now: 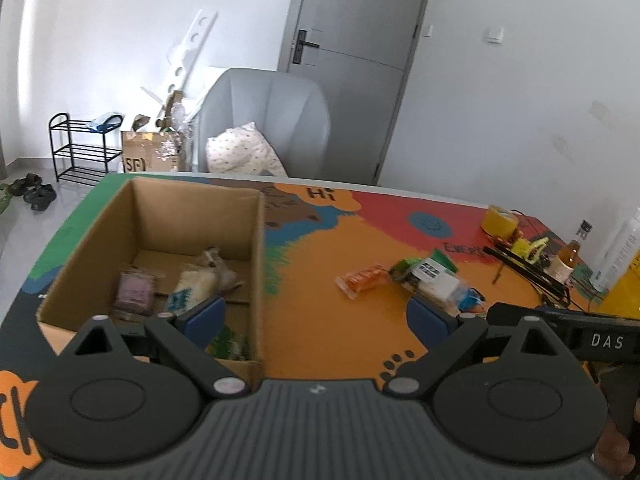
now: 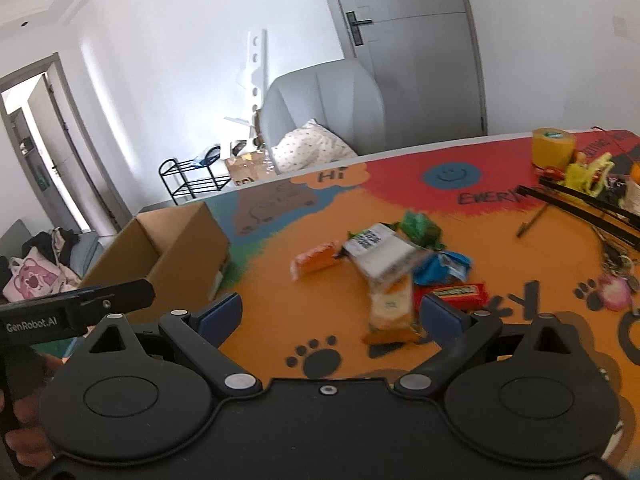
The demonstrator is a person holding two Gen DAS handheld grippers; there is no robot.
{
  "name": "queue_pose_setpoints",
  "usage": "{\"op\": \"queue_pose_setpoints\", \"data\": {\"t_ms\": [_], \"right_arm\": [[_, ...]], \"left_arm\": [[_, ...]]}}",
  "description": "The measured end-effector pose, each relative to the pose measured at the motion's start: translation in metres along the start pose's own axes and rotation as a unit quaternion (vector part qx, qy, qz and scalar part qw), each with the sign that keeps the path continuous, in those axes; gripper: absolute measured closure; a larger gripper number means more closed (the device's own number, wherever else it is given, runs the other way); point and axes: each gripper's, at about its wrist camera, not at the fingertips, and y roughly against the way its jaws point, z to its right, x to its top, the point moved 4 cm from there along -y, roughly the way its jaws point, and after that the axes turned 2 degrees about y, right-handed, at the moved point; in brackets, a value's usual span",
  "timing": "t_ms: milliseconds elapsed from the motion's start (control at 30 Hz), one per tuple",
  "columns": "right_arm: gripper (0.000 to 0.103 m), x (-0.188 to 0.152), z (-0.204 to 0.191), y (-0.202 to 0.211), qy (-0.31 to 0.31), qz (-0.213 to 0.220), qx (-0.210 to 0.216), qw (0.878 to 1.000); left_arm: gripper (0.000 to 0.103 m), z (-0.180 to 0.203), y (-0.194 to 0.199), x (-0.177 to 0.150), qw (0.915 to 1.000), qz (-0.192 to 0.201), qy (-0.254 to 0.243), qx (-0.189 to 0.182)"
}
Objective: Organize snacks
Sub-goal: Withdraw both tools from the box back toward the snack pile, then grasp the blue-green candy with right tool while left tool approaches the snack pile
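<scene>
- The left gripper [image 1: 316, 316] is held with fingers wide apart and nothing between them, above the right wall of the cardboard box [image 1: 256, 240].
- The right gripper [image 2: 332, 312] is likewise spread and bare.
- Several snack packets [image 1: 192, 286] are seen inside the box; the loose snack pile [image 2: 384, 252] lies right of the box, well apart.

Painted table [image 2: 320, 320]; cardboard box [image 1: 160, 240], snack packets [image 2: 384, 256], yellow tape roll [image 2: 554, 146] on it.

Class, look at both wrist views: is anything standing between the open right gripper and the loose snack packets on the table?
Nothing visible does: the right gripper faces the pile directly, the pale yellow packet nearest its open fingers.
</scene>
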Motion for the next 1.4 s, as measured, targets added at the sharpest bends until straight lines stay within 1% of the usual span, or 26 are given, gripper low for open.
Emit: {"op": "queue_pose_setpoints", "data": {"t_ms": [167, 300, 500, 600, 833, 900, 933, 967, 1000, 1033, 1067, 1167, 1233, 1400], "right_arm": [[0.006, -0.008, 0.016, 0.003, -0.006, -0.007, -0.014, 1.000], [0.007, -0.017, 0.022, 0.003, 0.001, -0.018, -0.019, 1.000], [0.014, -0.035, 0.029, -0.003, 0.012, -0.045, -0.020, 0.999], [0.018, -0.043, 0.032, -0.007, 0.015, -0.058, -0.020, 0.998], [0.026, -0.061, 0.032, -0.019, 0.028, -0.087, -0.011, 0.996], [0.033, -0.065, 0.031, -0.024, 0.036, -0.095, -0.009, 0.995], [0.041, -0.067, 0.031, -0.026, 0.038, -0.100, -0.010, 0.994], [0.047, -0.070, 0.031, -0.029, 0.040, -0.107, -0.010, 0.993], [0.055, -0.071, 0.033, -0.030, 0.041, -0.109, -0.010, 0.993], [0.066, -0.071, 0.033, -0.029, 0.050, -0.103, -0.017, 0.993], [0.072, -0.071, 0.034, -0.029, 0.056, -0.103, -0.023, 0.993], [0.072, -0.068, 0.043, -0.028, 0.038, -0.101, -0.022, 0.994], [0.073, -0.066, 0.049, -0.028, 0.039, -0.096, -0.036, 0.994], [0.073, -0.063, 0.064, -0.028, 0.025, -0.090, -0.051, 0.994]], "left_arm": [[0.007, 0.014, -0.004, -0.003, 0.9998, -0.003, -0.005, -0.017], [0.007, 0.027, -0.008, -0.007, 0.9993, -0.005, -0.015, -0.033], [0.009, 0.044, -0.020, -0.018, 0.9980, -0.020, -0.027, -0.054], [0.013, 0.049, -0.026, -0.023, 0.9975, -0.028, -0.026, -0.060], [0.035, 0.052, -0.043, -0.042, 0.9955, -0.062, -0.020, -0.068], [0.038, 0.050, -0.048, -0.046, 0.9949, -0.073, -0.016, -0.067], [0.039, 0.049, -0.051, -0.048, 0.9947, -0.078, -0.015, -0.065], [0.040, 0.049, -0.053, -0.049, 0.9945, -0.081, -0.014, -0.065], [0.040, 0.048, -0.055, -0.050, 0.9944, -0.083, -0.013, -0.065], [0.040, 0.048, -0.056, -0.051, 0.9942, -0.086, -0.013, -0.064], [0.040, 0.049, -0.059, -0.052, 0.9940, -0.087, -0.014, -0.064], [0.040, 0.052, -0.065, -0.052, 0.9935, -0.091, -0.016, -0.066], [0.040, 0.054, -0.070, -0.052, 0.9930, -0.095, -0.018, -0.068], [0.040, 0.065, -0.082, -0.051, 0.9920, -0.099, -0.022, -0.075]]}}
